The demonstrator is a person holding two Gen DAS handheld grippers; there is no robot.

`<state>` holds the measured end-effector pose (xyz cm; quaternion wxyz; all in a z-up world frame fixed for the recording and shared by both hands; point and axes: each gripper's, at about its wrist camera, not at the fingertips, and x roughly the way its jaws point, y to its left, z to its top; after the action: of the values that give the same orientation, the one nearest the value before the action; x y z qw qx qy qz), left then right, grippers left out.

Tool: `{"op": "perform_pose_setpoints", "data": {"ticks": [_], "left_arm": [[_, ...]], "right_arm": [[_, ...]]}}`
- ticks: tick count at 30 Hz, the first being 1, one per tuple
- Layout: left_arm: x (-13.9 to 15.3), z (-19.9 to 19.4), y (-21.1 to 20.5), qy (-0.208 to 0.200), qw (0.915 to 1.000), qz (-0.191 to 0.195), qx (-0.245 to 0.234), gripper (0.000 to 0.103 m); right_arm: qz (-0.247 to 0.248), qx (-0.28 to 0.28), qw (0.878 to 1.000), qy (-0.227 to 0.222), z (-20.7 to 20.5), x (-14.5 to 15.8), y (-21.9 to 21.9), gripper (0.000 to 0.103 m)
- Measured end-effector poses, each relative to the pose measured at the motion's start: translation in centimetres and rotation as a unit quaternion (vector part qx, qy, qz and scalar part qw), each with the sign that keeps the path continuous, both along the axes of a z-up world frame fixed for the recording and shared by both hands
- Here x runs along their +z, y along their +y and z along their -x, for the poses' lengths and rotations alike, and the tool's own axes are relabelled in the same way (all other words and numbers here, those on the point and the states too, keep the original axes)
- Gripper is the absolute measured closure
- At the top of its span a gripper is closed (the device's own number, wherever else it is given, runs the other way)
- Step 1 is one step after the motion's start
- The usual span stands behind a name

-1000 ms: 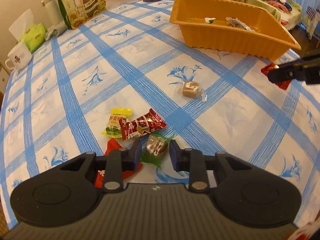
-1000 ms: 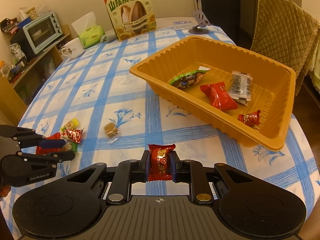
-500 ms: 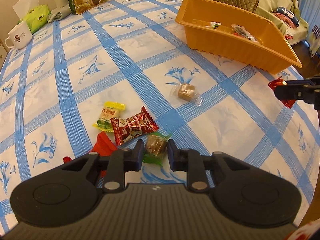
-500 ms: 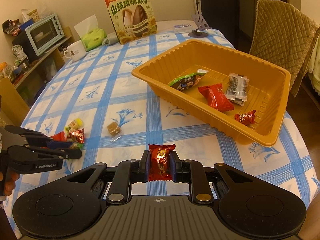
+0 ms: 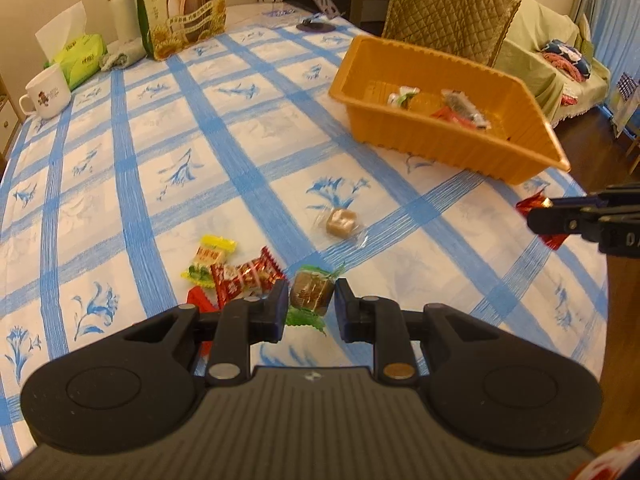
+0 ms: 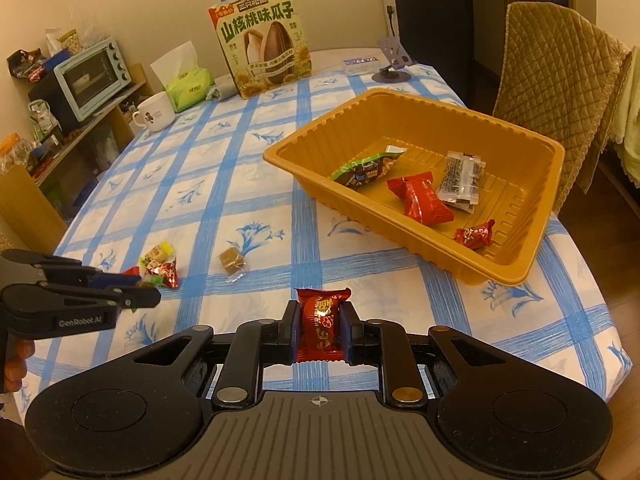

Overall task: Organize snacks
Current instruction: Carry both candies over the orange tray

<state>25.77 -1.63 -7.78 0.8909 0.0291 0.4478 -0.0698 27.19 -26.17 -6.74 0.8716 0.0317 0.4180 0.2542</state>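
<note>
Nearest, the right gripper [image 6: 320, 326] has its jaws closed flat on a red wrapped candy [image 6: 322, 322], held above the tabletop [image 6: 256, 200] short of the tray. The left gripper [image 5: 311, 307] brackets a green-wrapped brown sweet [image 5: 312, 290]; the jaws stand close on either side, but I cannot tell whether they pinch it or only flank it. Just behind lie a red-and-white packet [image 5: 246, 276], a yellow candy [image 5: 208, 258] and a red wrapper corner [image 5: 200, 300], bunched together. Further out sits a clear-wrapped brown cube [image 5: 340, 222], alone. Beyond, the orange tray [image 6: 516, 276] already holds several snacks. These pieces look light, with slick crinkly film, so a hold across the firm middle should serve better than the twisted ends, which would likely slip or tear
</note>
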Motion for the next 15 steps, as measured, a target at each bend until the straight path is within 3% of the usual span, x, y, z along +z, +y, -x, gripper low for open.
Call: {"op": "perform_pose_setpoints", "data": {"ticks": [15], "left_arm": [[4.6, -3.9, -4.7, -0.058, 0.9969, 0.008, -0.053, 0.080]], "right_arm": [[-0.011, -0.007, 1.000, -0.023, -1.4, 2.9, -1.5, 0.082]]}}
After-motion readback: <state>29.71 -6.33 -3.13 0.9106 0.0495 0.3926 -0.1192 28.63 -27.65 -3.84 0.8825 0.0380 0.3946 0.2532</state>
